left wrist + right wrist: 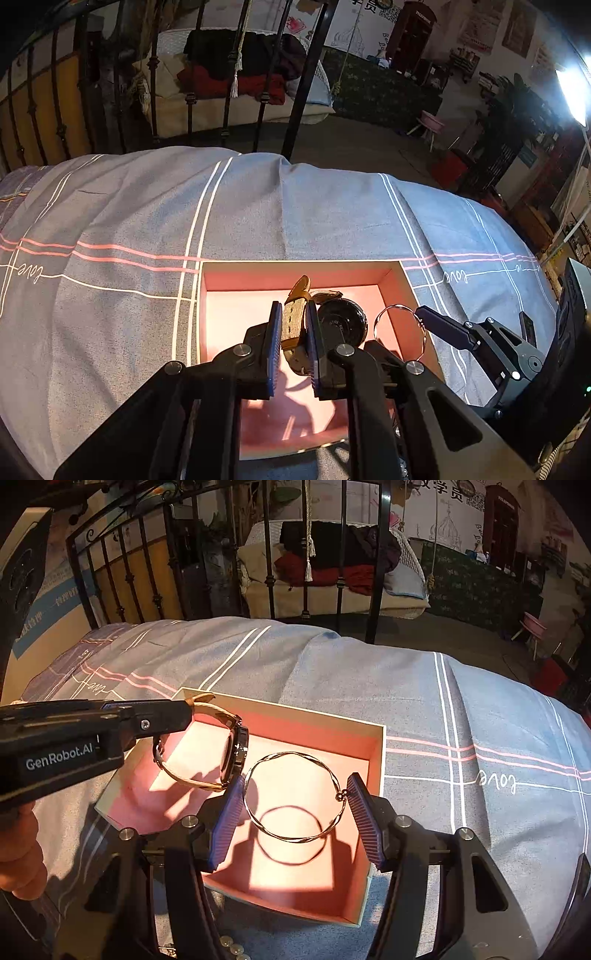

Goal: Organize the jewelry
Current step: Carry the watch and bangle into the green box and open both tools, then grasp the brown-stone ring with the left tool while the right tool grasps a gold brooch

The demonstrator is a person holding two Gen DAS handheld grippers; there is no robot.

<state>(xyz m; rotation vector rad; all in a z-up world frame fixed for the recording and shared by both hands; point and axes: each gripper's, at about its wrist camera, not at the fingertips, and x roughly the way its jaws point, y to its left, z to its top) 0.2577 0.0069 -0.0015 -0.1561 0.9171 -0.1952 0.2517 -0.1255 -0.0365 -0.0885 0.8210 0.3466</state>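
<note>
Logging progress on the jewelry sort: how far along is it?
Nothing rests in the box yet. In hand: the left gripper clamps a watch by its strap, the right gripper holds a bangle, both over the box. Left: set both down; beads lie outside.

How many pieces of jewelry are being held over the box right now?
2: the watch clamped by its strap in the left gripper, and the bangle between the right gripper fingers. Beads at the right-wrist frame's bottom edge may be another piece.

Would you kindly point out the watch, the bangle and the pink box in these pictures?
watch point(341, 323): left wrist view, on its dark dial.
bangle point(295, 755): right wrist view, on the top of its twisted wire hoop.
pink box point(376, 753): right wrist view, on its right wall.
</note>
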